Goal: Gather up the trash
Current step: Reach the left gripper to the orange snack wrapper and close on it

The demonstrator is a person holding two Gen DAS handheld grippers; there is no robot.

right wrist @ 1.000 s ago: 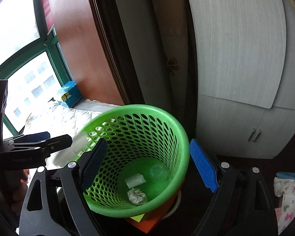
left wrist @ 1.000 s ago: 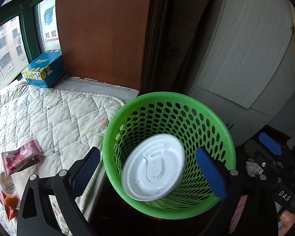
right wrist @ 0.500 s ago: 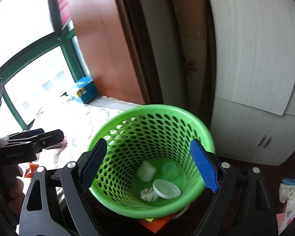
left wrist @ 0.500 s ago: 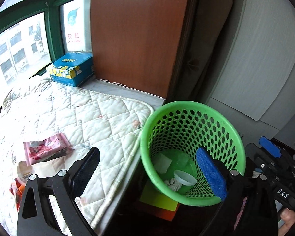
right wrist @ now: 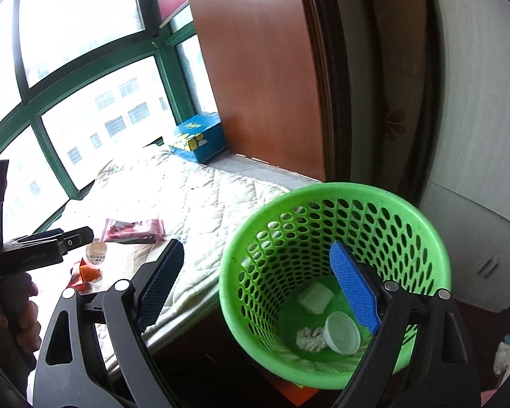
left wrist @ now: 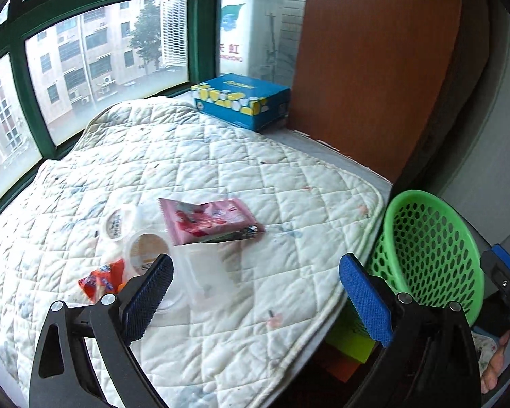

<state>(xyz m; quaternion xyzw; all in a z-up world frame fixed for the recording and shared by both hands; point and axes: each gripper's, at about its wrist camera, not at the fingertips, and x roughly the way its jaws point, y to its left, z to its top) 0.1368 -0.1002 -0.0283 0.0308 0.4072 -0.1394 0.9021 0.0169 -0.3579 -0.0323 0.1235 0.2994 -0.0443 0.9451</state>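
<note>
Both grippers are held wide open and empty, the left gripper (left wrist: 255, 292) over the quilted pad (left wrist: 221, 156) and the right gripper (right wrist: 258, 285) at the rim of the green basket (right wrist: 435, 238). Just ahead of the left gripper lie a clear plastic cup (left wrist: 187, 265), a pink wrapper (left wrist: 209, 219) and an orange wrapper (left wrist: 100, 280), all judged light, thin and easily crushed or slipped; the cup is best taken across its wall, the wrappers by a raised edge. Open room is left above the pad, whose right edge runs beside the basket.
</note>
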